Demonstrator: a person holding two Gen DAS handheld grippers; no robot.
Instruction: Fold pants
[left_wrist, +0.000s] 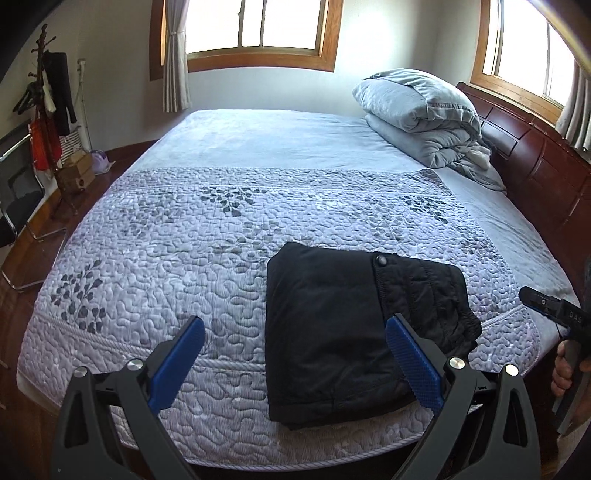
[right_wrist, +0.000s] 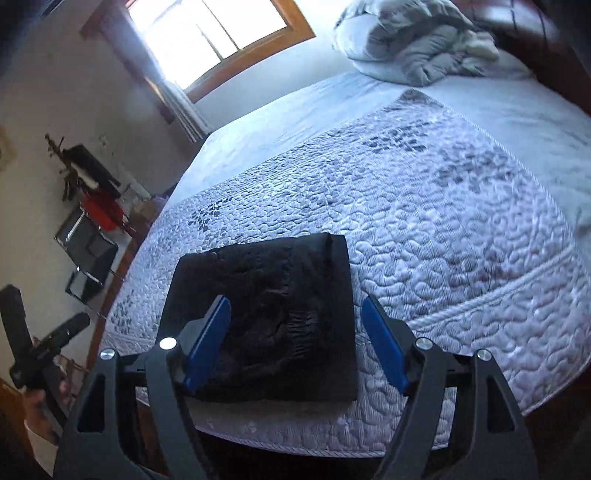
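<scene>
A: Left wrist view: where are the pants (left_wrist: 332, 332)?

B: Folded into a compact black rectangle on the quilted bedspread (left_wrist: 166, 258), near the foot edge of the bed (left_wrist: 258, 140). A snap button shows on top.

A: And the left gripper (left_wrist: 295, 360)?

B: Its blue fingers (left_wrist: 177, 365) are spread wide, holding nothing, above the bed's edge; one overlaps the pants in view.

A: The right gripper (right_wrist: 295, 339)?

B: From its own camera, fingers (right_wrist: 384, 343) parted and empty, above the near end of the pants (right_wrist: 266, 317).

A: Anything else?

B: A bundled grey duvet (left_wrist: 421, 110) by the wooden headboard (left_wrist: 535, 166).
</scene>
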